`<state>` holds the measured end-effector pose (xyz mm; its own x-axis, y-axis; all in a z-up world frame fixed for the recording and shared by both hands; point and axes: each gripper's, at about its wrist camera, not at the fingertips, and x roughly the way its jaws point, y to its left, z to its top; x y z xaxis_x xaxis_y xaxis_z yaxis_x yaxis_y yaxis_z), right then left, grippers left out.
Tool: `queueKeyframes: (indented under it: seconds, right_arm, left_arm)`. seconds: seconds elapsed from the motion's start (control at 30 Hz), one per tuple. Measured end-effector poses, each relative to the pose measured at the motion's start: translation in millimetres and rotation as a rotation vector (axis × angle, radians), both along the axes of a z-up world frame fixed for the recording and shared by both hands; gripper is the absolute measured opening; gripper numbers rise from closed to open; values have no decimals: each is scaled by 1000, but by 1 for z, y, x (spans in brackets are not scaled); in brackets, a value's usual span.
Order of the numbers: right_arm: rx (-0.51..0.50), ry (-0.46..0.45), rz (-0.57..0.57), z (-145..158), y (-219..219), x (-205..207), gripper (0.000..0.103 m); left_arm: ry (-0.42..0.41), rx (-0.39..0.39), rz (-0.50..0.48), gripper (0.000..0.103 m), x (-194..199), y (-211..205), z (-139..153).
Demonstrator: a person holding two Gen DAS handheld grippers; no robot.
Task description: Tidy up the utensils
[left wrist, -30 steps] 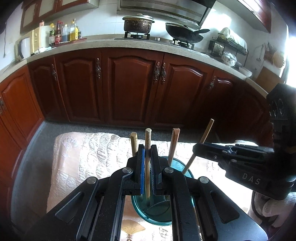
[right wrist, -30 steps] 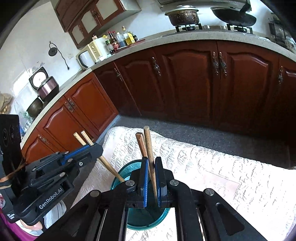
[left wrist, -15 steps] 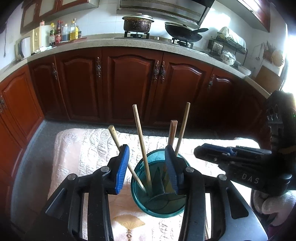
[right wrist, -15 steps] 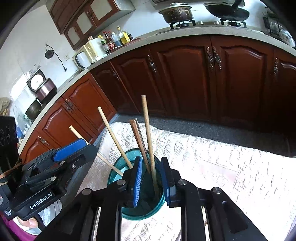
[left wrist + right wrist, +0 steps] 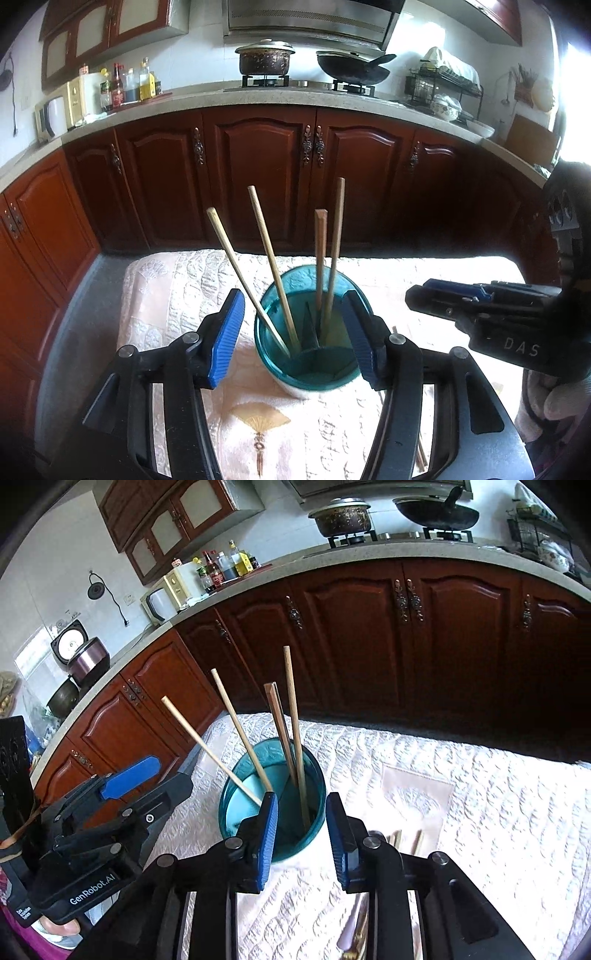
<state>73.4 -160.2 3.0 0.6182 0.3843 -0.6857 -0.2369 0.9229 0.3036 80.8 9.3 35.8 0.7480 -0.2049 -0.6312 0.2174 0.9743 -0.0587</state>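
Left wrist view: the left claw [image 5: 295,332] is spread wide, its jaws having just been opening, nothing pinched. The teal cup [image 5: 314,373] sits between its blue pads [image 5: 227,336] on the quilted cloth [image 5: 166,288] covering the surface. Four chopsticks [image 5: 271,264] stand in the cup, leaning different ways. The right claw [image 5: 417,299] pokes in from the right.

Right wrist view: the right claw [image 5: 301,830] is partly parted too, jaws just been opening, gripping nothing, cup [image 5: 236,812] right in front. A couple more sticks [image 5: 397,838] lie on the cloth [image 5: 443,794] under it. Left claw [image 5: 159,775] hangs beside the cup, apart from it.
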Motion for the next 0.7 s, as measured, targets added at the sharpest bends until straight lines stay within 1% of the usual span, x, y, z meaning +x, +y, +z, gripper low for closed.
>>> queueKeyframes:
  seconds: [0.17, 0.23, 0.33, 0.4, 0.53, 0.63, 0.7]
  right_arm:
    - [-7, 9, -26, -4, -14, -22, 29]
    - [-13, 24, -41, -11, -23, -30, 30]
    - [-21, 66, -60, -29, -34, -37, 30]
    - [-26, 106, -67, -46, -40, -37, 30]
    - [-74, 183, -86, -88, -45, -28, 29]
    - [-51, 238, -122, -117, -54, -18, 26]
    - [-51, 260, -148, -131, -59, -10, 25]
  left_arm:
    - [9, -6, -28, 58, -18, -6, -6]
    - [24, -23, -39, 61, -25, -6, -10]
    - [51, -47, -52, 63, -31, -5, -16]
    - [73, -54, -55, 63, -36, -4, -24]
    - [120, -44, -60, 63, -42, -4, -44]
    - [152, -33, -60, 63, -47, -4, -59]
    - [176, -30, -60, 63, -49, -5, -71]
